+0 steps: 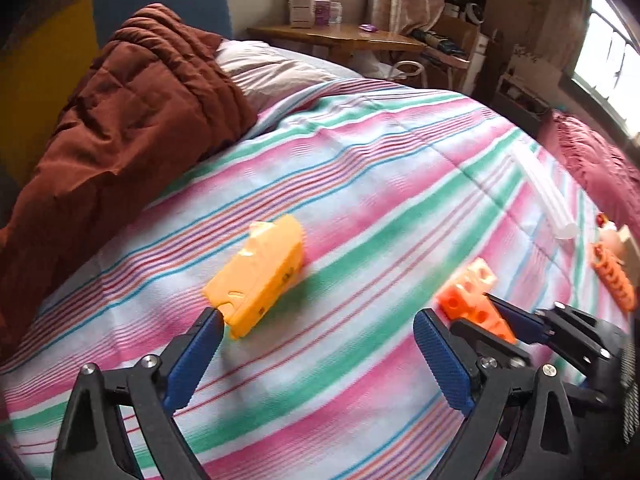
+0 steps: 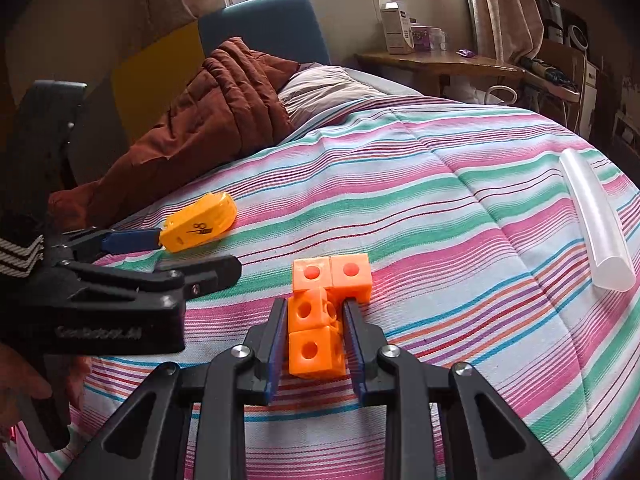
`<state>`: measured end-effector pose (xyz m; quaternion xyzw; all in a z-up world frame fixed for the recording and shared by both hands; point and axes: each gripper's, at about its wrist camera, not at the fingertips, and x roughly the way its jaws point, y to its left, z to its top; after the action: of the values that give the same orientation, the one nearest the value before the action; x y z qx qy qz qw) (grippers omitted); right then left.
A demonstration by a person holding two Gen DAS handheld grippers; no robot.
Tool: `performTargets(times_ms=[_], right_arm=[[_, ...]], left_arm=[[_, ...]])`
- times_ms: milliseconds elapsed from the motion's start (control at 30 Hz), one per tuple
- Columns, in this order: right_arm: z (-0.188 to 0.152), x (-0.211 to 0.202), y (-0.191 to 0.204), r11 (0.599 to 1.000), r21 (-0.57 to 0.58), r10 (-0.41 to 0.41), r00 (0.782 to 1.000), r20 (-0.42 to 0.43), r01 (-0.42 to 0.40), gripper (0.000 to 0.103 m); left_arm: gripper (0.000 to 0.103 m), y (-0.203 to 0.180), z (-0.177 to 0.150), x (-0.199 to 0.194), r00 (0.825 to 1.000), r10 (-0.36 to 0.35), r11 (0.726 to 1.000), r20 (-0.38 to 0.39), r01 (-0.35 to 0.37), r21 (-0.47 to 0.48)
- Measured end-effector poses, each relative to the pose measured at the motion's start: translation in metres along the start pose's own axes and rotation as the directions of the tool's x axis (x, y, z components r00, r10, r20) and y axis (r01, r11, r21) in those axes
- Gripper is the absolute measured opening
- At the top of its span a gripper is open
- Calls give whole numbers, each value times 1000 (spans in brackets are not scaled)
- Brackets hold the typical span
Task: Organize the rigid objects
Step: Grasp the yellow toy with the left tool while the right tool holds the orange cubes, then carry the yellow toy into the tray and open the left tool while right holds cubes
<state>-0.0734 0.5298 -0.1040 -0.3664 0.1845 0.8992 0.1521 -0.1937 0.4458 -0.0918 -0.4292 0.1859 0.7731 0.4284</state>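
Observation:
A yellow plastic case (image 1: 258,274) lies on the striped bedspread (image 1: 360,184). My left gripper (image 1: 318,322) is open, its left fingertip touching the case's near end. It also shows in the right wrist view (image 2: 200,222), with the left gripper (image 2: 172,256) beside it. My right gripper (image 2: 314,308) is shut on an orange block of linked cubes (image 2: 324,316), resting on the bedspread (image 2: 440,208). The cubes also show in the left wrist view (image 1: 472,300), held by the right gripper (image 1: 492,304).
A translucent white tube (image 2: 596,220) lies at the right. A small orange toy (image 1: 612,276) and wooden piece lie at the far right. A brown quilt (image 1: 120,128) and pillow (image 1: 272,64) sit at the bed's head. A wooden table (image 1: 336,36) stands behind.

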Motion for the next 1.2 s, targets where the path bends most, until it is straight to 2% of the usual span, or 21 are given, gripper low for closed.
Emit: performTargets(times_ms=[100, 133, 233, 300, 367, 433, 500, 533, 567, 633, 767, 967, 1200], right_arm=[[0, 0, -1, 1000, 9, 3, 1000, 2, -3, 26], [0, -1, -1, 1000, 11, 4, 1000, 3, -4, 26], [1, -1, -2, 1000, 17, 6, 1000, 5, -7, 26], [1, -1, -3, 1000, 21, 8, 1000, 6, -9, 26], [0, -1, -3, 1000, 23, 10, 1000, 7, -10, 26], [0, -1, -3, 1000, 24, 11, 1000, 7, -11, 26], [1, -2, -3, 1000, 24, 11, 1000, 8, -11, 27], [1, -2, -3, 1000, 24, 10, 1000, 9, -11, 27], [0, -2, -3, 1000, 25, 10, 1000, 9, -10, 27], [1, -2, -4, 1000, 27, 11, 1000, 10, -11, 27], [0, -2, -4, 1000, 29, 11, 1000, 12, -11, 27], [0, -1, -3, 1000, 27, 4, 1000, 15, -5, 27], [0, -2, -1, 1000, 10, -18, 1000, 15, 18, 27]], left_arm=[[96, -5, -2, -11, 997, -78, 997, 5, 77, 18], [96, -5, -1, -12, 998, -65, 998, 8, 65, 13], [96, 0, 9, -12, 995, 91, 996, 35, -91, -8], [97, 3, 17, -5, 979, 198, 980, 40, -197, -8], [97, 1, 22, 2, 966, 254, 967, 41, -255, 19], [93, -2, 25, 8, 969, 241, 970, 45, -243, 34], [73, -3, 28, 17, 973, 231, 972, 25, -232, 32], [68, -3, 27, 21, 974, 227, 974, 5, -227, 22], [58, 1, 26, 26, 976, 218, 976, -15, -218, 5], [54, 6, 25, 26, 982, 188, 981, 2, -188, -47], [37, 12, 22, 24, 984, 176, 980, 30, -172, -104], [27, 10, 12, 18, 982, 178, 978, 60, -170, -120], [27, 12, -2, 7, 984, 168, 973, 50, -157, -171]])
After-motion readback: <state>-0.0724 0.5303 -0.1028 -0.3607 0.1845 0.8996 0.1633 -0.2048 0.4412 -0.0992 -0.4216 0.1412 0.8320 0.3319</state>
